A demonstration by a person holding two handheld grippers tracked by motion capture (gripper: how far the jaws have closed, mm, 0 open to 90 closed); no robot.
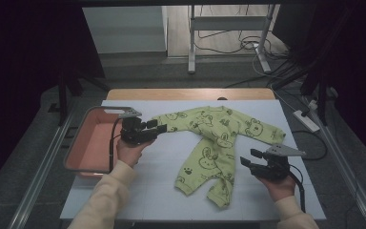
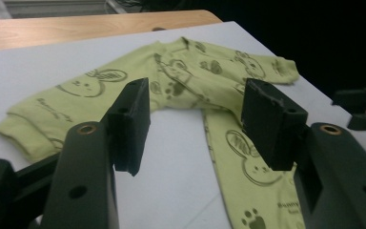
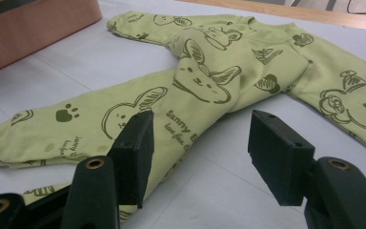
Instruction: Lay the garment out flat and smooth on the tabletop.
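Romper [image 1: 218,143] leg cuff behind right tool [image 1: 252,159]

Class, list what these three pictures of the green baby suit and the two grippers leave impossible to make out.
- Small lettering on the green baby suit: right gripper view, partly behind a jaw.
- Tray near end: high view, covered by the left gripper and forearm.
- Right gripper: left gripper view, cut off by the edge.

The baby romper [image 1: 213,145] is light yellow-green, printed all over with dark olive outlines of rabbits, bears and paw prints, plus small lettering on one leg. The tray [image 1: 91,140] at 9 o'clock of it is salmon pink inside with a grey rim. The tabletop [image 1: 152,162] has a pale blue-white cover, with bare tan wood along the 12 o'clock edge. Both hand-held grippers are black: left [image 1: 156,126], right [image 1: 249,157]. The sleeves [image 1: 102,198] are cream.
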